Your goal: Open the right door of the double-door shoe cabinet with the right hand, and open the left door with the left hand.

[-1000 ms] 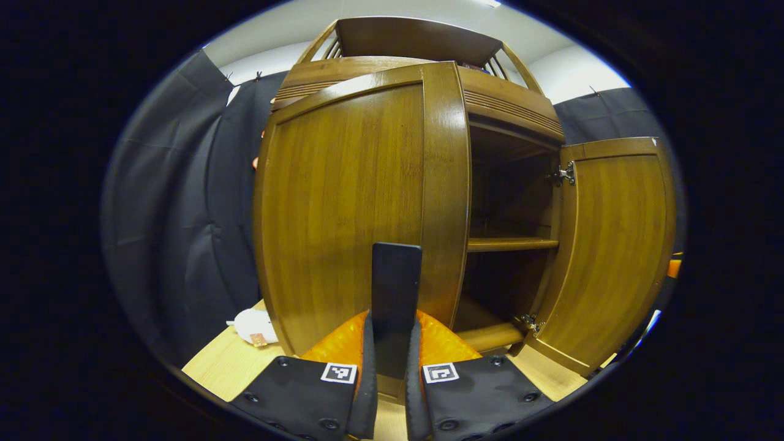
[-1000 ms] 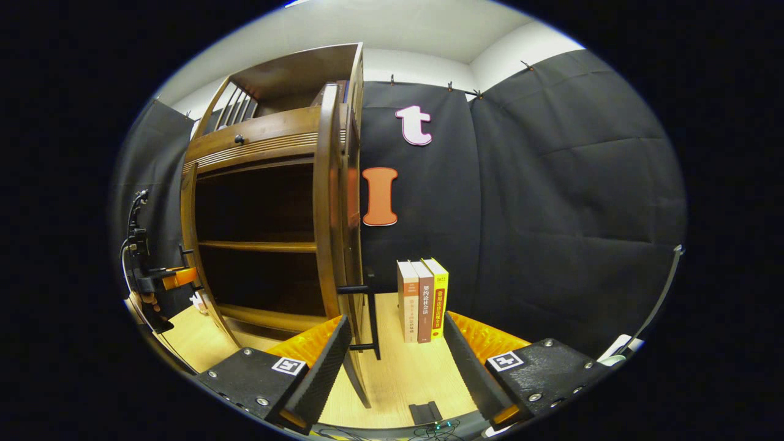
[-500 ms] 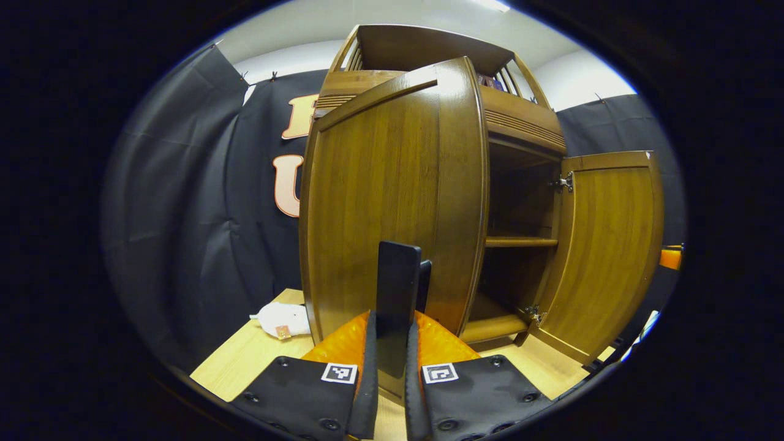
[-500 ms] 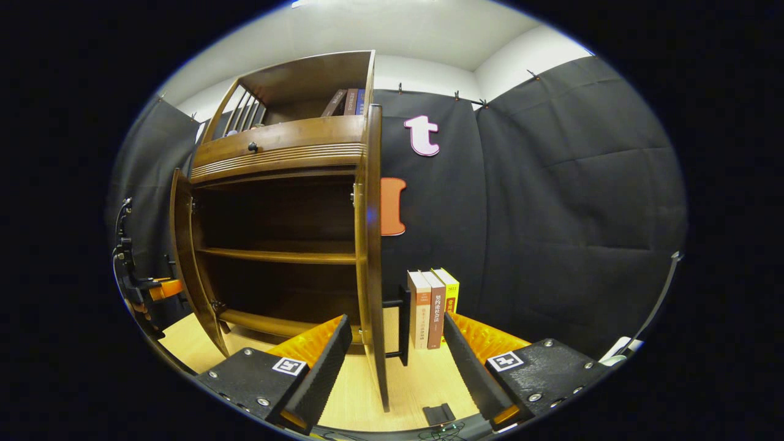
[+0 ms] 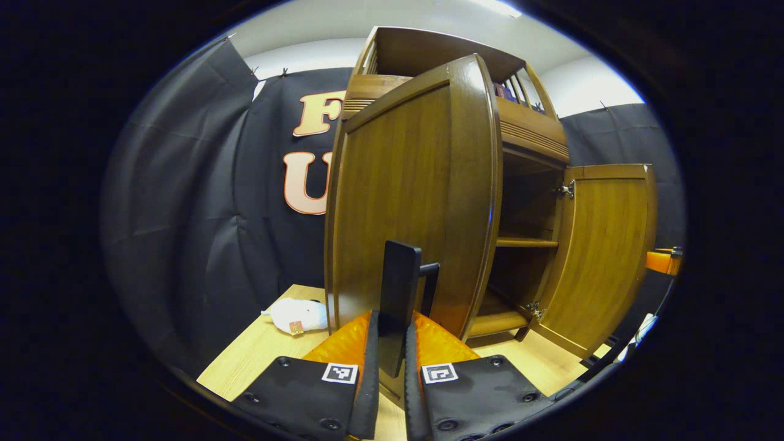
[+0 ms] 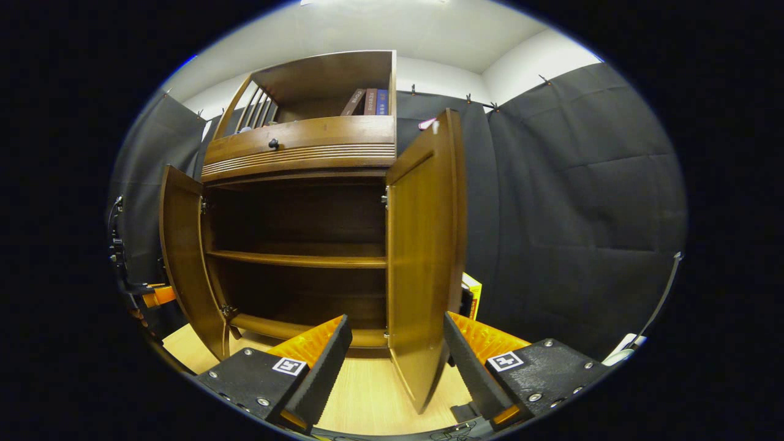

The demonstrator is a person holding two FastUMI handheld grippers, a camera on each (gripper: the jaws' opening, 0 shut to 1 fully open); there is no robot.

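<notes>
The left gripper view sits low and very near the brown wooden shoe cabinet (image 5: 527,131), facing its swung-out left door's outer face (image 5: 404,202). The right gripper view looks from farther back, straight into the shelves (image 6: 297,258). Both share the cabinet's open interior and both doors.

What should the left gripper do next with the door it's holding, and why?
Probably let go. The left gripper is shut on the black handle of the left door, which already stands swung wide. The right door is open too, and the right gripper is open and off it, so both shelves show.
</notes>
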